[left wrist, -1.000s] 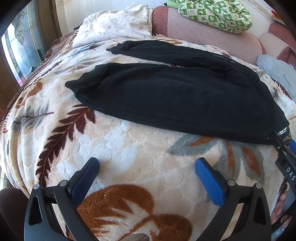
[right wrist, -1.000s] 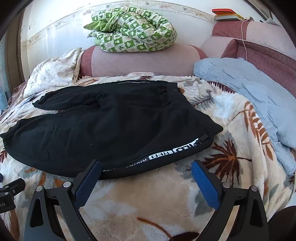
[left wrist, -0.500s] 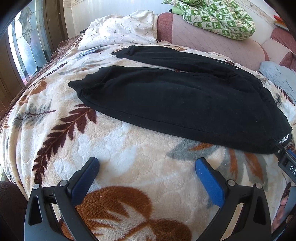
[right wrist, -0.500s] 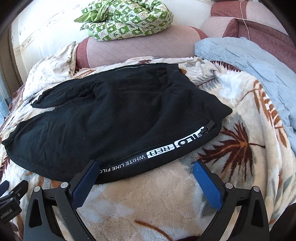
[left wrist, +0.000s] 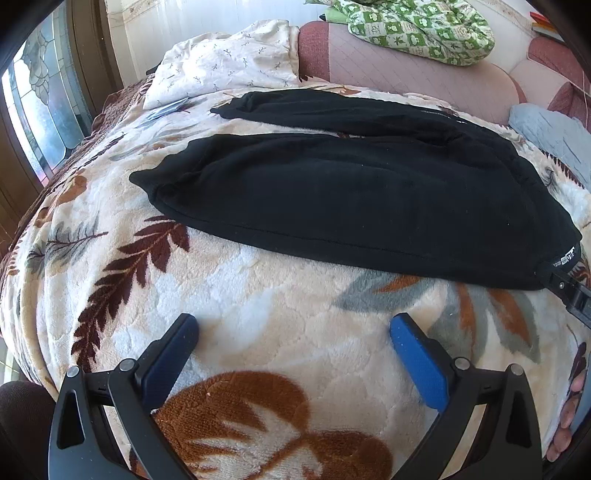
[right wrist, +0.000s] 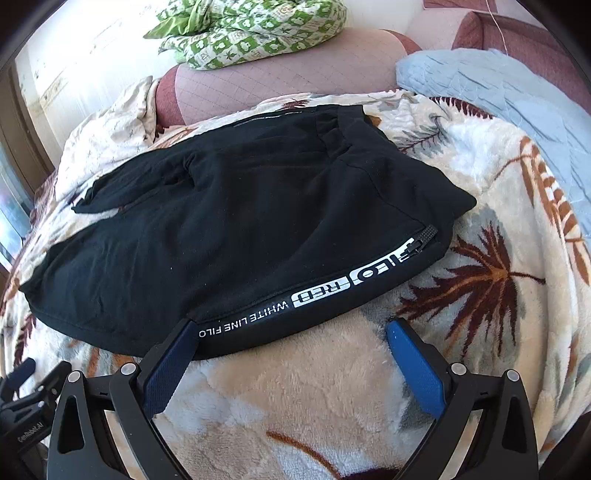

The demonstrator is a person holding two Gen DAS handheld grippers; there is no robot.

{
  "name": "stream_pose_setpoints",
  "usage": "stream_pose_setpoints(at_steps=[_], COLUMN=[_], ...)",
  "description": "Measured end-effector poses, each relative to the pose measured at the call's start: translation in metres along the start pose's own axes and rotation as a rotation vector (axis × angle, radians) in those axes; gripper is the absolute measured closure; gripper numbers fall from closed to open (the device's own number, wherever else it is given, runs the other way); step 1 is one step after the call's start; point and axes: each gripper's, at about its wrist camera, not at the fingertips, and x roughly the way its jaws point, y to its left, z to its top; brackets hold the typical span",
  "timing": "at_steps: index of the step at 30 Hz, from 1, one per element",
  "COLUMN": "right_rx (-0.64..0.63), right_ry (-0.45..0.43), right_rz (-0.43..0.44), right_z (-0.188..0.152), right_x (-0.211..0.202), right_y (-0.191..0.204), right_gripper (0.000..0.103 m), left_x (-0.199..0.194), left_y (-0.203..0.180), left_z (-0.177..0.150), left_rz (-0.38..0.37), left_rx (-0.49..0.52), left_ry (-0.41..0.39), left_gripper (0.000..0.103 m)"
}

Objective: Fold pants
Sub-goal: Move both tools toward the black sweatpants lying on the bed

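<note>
Black pants (left wrist: 351, 192) lie flat on a leaf-patterned blanket (left wrist: 258, 295), both legs stretched to the left, waist to the right. The right wrist view shows the pants (right wrist: 240, 229) with a white-lettered side stripe (right wrist: 321, 291) and a zipper along the near edge. My left gripper (left wrist: 293, 334) is open above bare blanket, short of the near leg's seam. My right gripper (right wrist: 290, 334) is open too; its left fingertip (right wrist: 184, 332) sits at the near edge of the pants by the stripe. Neither holds anything.
A pink padded headboard (right wrist: 288, 70) with a green checked quilt (right wrist: 251, 29) runs along the back. A light blue blanket (right wrist: 498, 96) lies at the right, a white floral pillow (left wrist: 225, 70) at the back left. A window (left wrist: 40, 110) is at the left.
Both grippers have moved forward toward the pants, which now look larger and closer. The right gripper's left fingertip has reached the near edge. Both jaws stay open.
</note>
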Motion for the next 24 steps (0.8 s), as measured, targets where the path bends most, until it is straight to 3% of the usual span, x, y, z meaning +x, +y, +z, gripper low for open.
stream_pose_setpoints(at_steps=[6,18,24], right_rx=[-0.023,-0.057,-0.084], right_ry=[-0.013,-0.045,-0.113], right_rz=[-0.036,-0.09,-0.077], right_z=[-0.003,-0.009,-0.005], right_x=[-0.002,-0.013,-0.035], right_y=[0.005,0.012,0.014], right_gripper=[0.0,0.0,0.0], left_x=[-0.005,-0.053,-0.054], left_y=[0.007,0.034,0.061], left_z=[0.001,0.013,0.018], left_rz=[-0.03,-0.061,-0.06], left_rx=[-0.019,-0.09,-0.136], left_ry=[0.022,-0.137,-0.137], left_gripper=[0.0,0.004,0.004])
